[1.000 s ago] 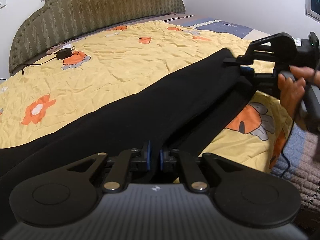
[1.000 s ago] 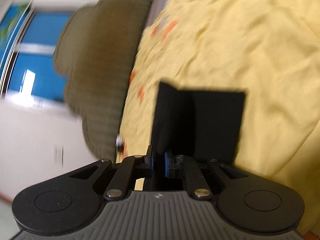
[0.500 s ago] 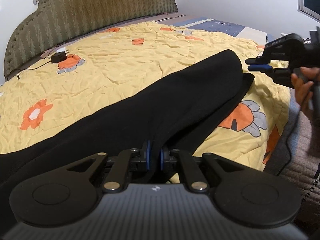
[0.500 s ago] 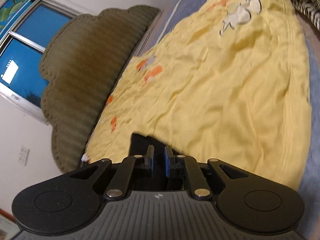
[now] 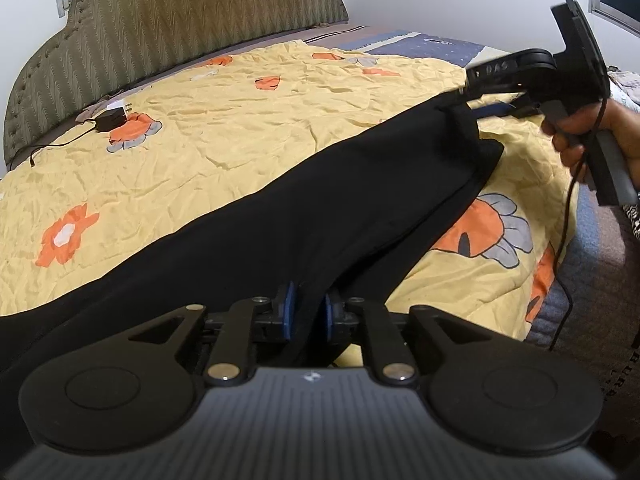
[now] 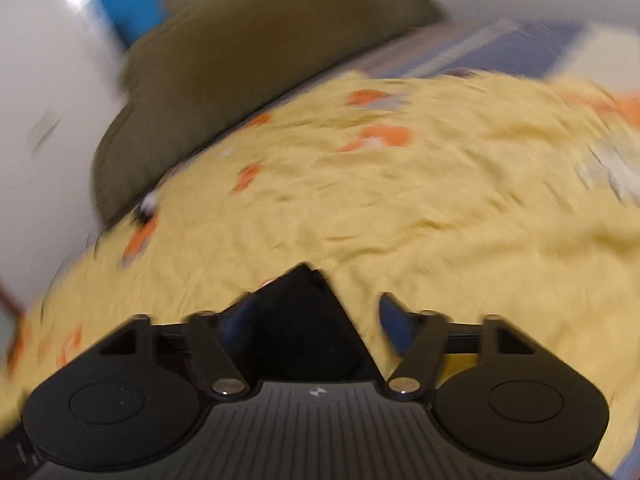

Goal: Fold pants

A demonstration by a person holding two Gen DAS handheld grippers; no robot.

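Okay so fold status as far as I can judge: the black pants (image 5: 320, 208) are stretched out long across the yellow bedspread (image 5: 240, 140), and it looks like one leg is already laid on top of the other, since there are two layers offset at the far end. So I'd call the lengthwise fold done. The crosswise folds that bring the hem end over toward the waist end aren't done yet, so maybe a third of the way in. The left gripper (image 5: 307, 312) is clamped down on the near part of the pants, with fabric bunched right between its blue pads. The right gripper (image 5: 486, 94) is up at the far end with a corner of the pants sitting between its jaws, but they're spread wide. From its own blurry camera one pad is clear of the cloth, so I'd say it's let go rather than pinching. Headcount: one pair of pants, two grippers, one hand (image 5: 580, 132) visible on the right gripper's handle, one olive headboard (image 5: 180, 20), and one black charger (image 5: 112, 118) with its cord up by the headboard.
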